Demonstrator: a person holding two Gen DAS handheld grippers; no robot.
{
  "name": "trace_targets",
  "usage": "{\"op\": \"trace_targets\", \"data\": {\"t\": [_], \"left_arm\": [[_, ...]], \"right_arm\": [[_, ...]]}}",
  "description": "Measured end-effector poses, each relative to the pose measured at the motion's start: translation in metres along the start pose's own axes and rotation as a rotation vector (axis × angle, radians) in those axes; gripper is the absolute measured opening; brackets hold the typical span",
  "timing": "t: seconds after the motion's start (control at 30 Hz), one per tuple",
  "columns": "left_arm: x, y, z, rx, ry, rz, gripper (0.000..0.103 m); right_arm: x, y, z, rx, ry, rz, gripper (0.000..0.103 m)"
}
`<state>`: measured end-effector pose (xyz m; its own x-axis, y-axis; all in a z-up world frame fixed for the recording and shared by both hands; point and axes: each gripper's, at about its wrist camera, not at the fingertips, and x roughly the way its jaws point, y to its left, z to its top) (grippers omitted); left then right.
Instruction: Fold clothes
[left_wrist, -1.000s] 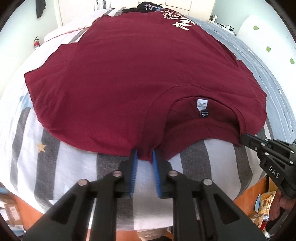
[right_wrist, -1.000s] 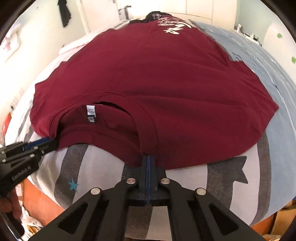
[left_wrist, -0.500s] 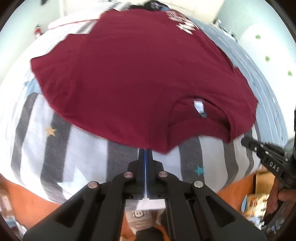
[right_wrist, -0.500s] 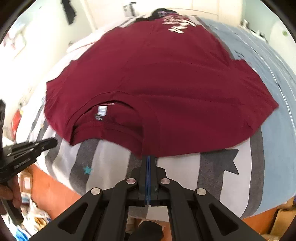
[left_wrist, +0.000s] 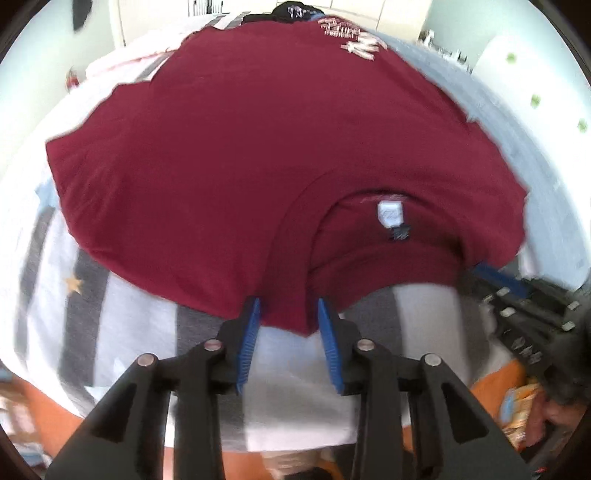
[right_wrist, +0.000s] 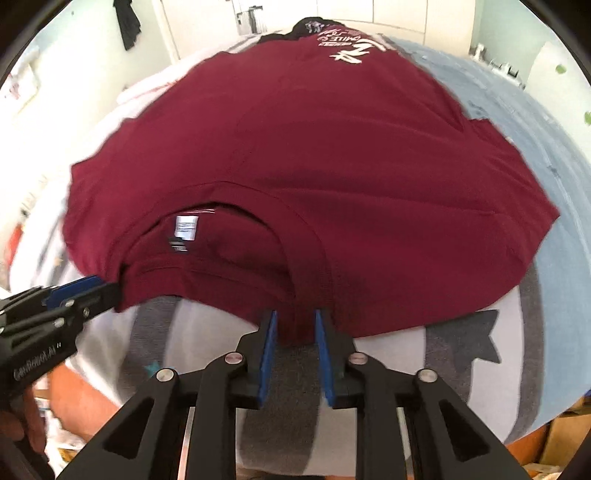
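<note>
A maroon T-shirt (left_wrist: 258, 147) (right_wrist: 332, 166) lies flat on the bed, collar toward me, with its white neck label (left_wrist: 389, 214) (right_wrist: 186, 227) showing. White lettering (right_wrist: 347, 46) marks its far hem. My left gripper (left_wrist: 289, 314) is at the near shoulder edge left of the collar. Its jaws are opening, with the shirt's edge lying between the blue pads, unpinched. My right gripper (right_wrist: 295, 325) is at the shoulder edge right of the collar. It too is opening, with cloth loose between the pads. Each gripper shows in the other's view: right gripper (left_wrist: 517, 295), left gripper (right_wrist: 74, 295).
The bed cover (left_wrist: 129, 314) (right_wrist: 461, 350) is white with grey stripes and stars, and a pale blue sheet (right_wrist: 517, 110) lies to the right. A dark garment (right_wrist: 310, 26) lies at the far end. The bed's near edge drops to clutter (left_wrist: 517, 402) below. A hand (right_wrist: 22, 424) holds the left gripper.
Half a second ago both grippers were shut, just short of the shirt's near edge. Both have since moved forward onto that edge and their jaws have parted.
</note>
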<state>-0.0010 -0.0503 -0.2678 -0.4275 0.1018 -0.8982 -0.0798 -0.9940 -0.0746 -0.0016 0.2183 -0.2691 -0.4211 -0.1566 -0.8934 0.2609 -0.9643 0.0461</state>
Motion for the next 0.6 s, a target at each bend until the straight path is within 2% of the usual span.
{"op": "trace_targets", "data": {"t": [0.17,0.23,0.27,0.33,0.57,0.6], "left_arm": [[0.005,-0.001,-0.003,-0.012,-0.006,0.03,0.028],[0.006,0.0,-0.003,-0.017,-0.003,0.039,0.015],[0.005,0.004,-0.002,-0.029,0.0,0.032,0.013],[0.0,0.009,-0.002,-0.04,0.006,0.019,0.006],[-0.025,0.015,0.002,-0.06,0.006,0.001,0.005],[-0.018,0.018,0.009,-0.059,0.015,0.001,0.0]], "right_arm": [[0.005,0.005,-0.004,-0.032,-0.009,-0.027,0.017],[0.006,0.006,-0.005,-0.045,-0.008,-0.021,0.004],[0.005,0.005,-0.005,-0.044,-0.003,-0.009,0.001],[0.003,0.004,-0.005,-0.042,0.005,0.007,0.001],[-0.027,-0.006,0.0,-0.043,0.021,0.068,0.001],[-0.03,-0.006,-0.001,-0.046,0.03,0.076,0.001]]}}
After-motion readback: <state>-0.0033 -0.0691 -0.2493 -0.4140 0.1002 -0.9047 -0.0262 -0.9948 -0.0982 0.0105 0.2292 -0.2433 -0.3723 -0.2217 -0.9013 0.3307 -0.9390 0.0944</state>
